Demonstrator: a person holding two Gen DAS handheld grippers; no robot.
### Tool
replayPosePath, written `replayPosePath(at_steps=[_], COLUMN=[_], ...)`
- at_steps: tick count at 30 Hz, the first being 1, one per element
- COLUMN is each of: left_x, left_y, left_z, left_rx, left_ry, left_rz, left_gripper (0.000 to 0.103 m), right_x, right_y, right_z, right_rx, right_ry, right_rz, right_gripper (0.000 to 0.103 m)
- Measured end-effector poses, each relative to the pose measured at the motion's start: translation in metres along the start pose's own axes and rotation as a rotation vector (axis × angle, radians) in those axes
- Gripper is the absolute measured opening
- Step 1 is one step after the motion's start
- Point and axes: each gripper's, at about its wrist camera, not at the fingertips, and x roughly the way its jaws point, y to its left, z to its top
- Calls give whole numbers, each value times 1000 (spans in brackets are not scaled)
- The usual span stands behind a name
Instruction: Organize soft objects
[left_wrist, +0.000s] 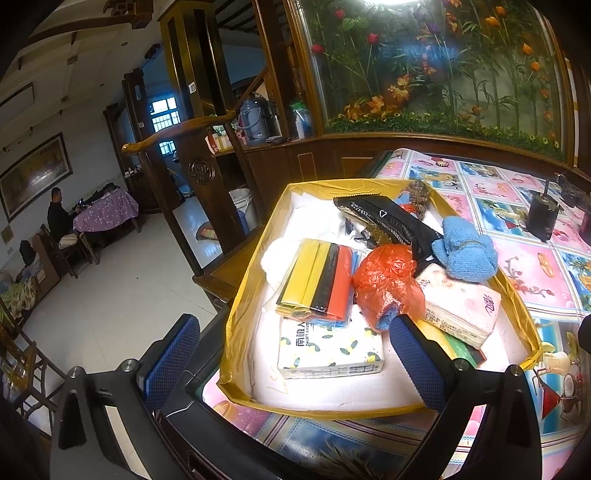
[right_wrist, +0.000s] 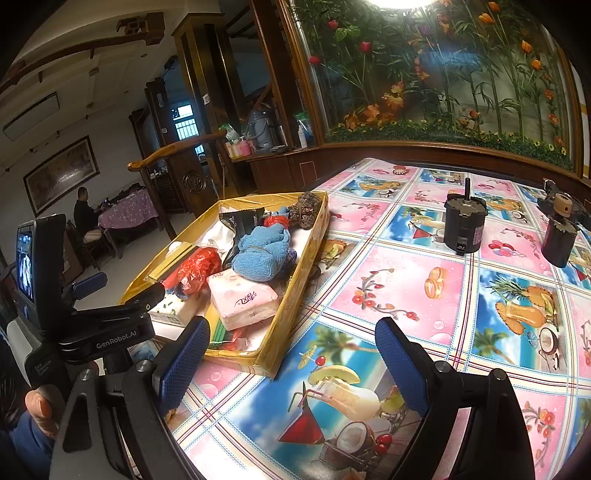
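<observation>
Two tools hang wide apart and empty: the left tool (left_wrist: 295, 354) sits over the near-left corner of the yellow-lined box (left_wrist: 236, 317), the right tool (right_wrist: 291, 365) over the bare desk (right_wrist: 424, 295) beside it. The soft things are all in that box, crowded together: a blue towel (left_wrist: 467, 251) resting on a pink tissue pack (left_wrist: 461, 306), a red plastic bag (left_wrist: 388, 284) wedged between them and a striped packet (left_wrist: 321, 284), with a lemon-print tissue pack (left_wrist: 328, 350) in front. The risk, I judge, is a pinch taking two neighbours at once, since the bag's loose film overlaps the pink pack. The box also stands at the desk's edge, so a sideways drag could slide it off.
</observation>
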Motion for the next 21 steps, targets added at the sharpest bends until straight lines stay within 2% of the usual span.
replayPosePath(at_steps=[11,17,21], left_x=[1,3,2], left_y=[0,-1,3], left_z=[-1,-2,0], left_rx=[-1,10,-11], left_ry=[4,36,29], left_rz=[-9,-40,-20], left_gripper=[103,103,103], right_x=[0,0,1], right_y=[-1,-1,-3], right_z=[0,0,-2], right_rx=[2,1,4], right_ry=[2,1,-1], right_rz=[0,0,-2], right_gripper=[94,94,94])
